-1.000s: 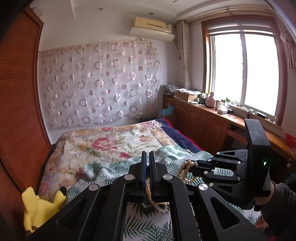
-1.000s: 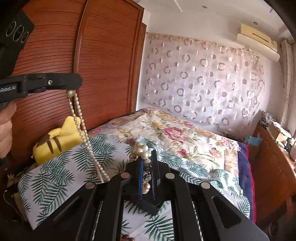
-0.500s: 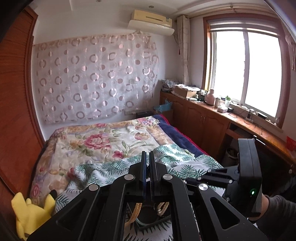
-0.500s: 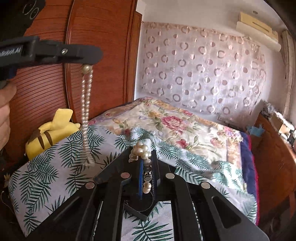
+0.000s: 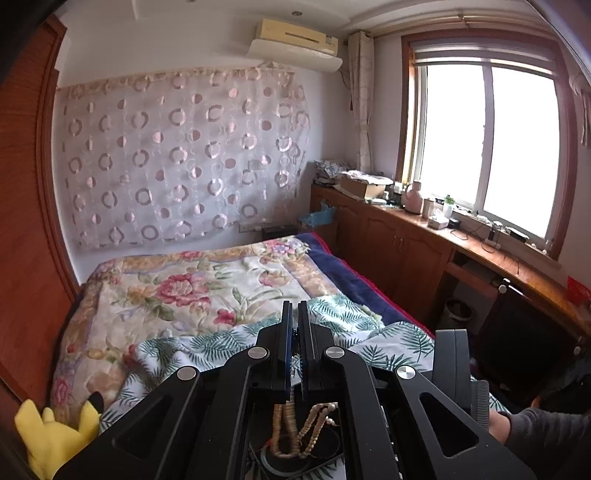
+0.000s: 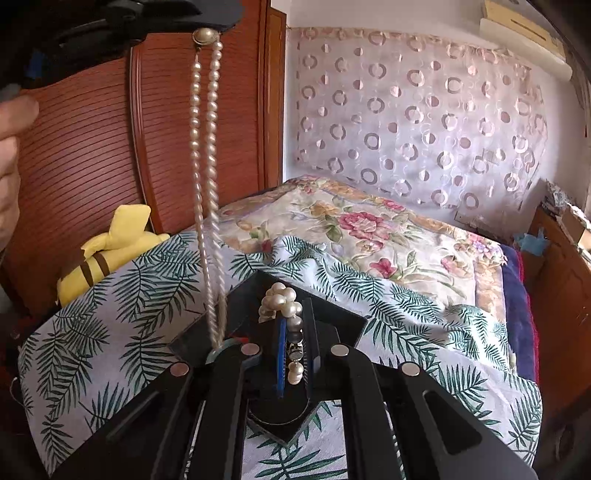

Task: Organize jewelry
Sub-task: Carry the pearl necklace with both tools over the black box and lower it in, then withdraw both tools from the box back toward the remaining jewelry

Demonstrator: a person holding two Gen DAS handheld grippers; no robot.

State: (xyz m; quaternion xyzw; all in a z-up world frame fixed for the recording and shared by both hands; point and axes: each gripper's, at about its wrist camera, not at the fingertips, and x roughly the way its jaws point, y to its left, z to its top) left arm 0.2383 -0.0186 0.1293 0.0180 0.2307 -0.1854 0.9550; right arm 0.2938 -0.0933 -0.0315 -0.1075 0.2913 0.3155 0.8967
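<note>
My left gripper (image 5: 294, 314) is shut on a long pearl necklace (image 6: 205, 155) near its round clasp. The strand hangs straight down, and its lower end reaches the black jewelry box (image 6: 207, 332) on the bed. In the left wrist view the hanging strand (image 5: 291, 428) shows below the jaws, over the box (image 5: 295, 461). My right gripper (image 6: 293, 321) is shut on a cluster of larger pearls (image 6: 280, 299) and holds it just above the same box. The left gripper shows at the top left of the right wrist view (image 6: 207, 22).
The box lies on a palm-leaf cloth (image 6: 110, 302) over a floral quilt (image 5: 192, 280). A yellow plush toy (image 6: 110, 243) sits beside a wooden wardrobe (image 6: 92, 155). A wooden counter (image 5: 424, 236) runs under the window on the right.
My left gripper has risen and moved nearer the box with the pearl necklace, whose lower end now hangs down to the box. The right gripper holds its pearl cluster in place.
</note>
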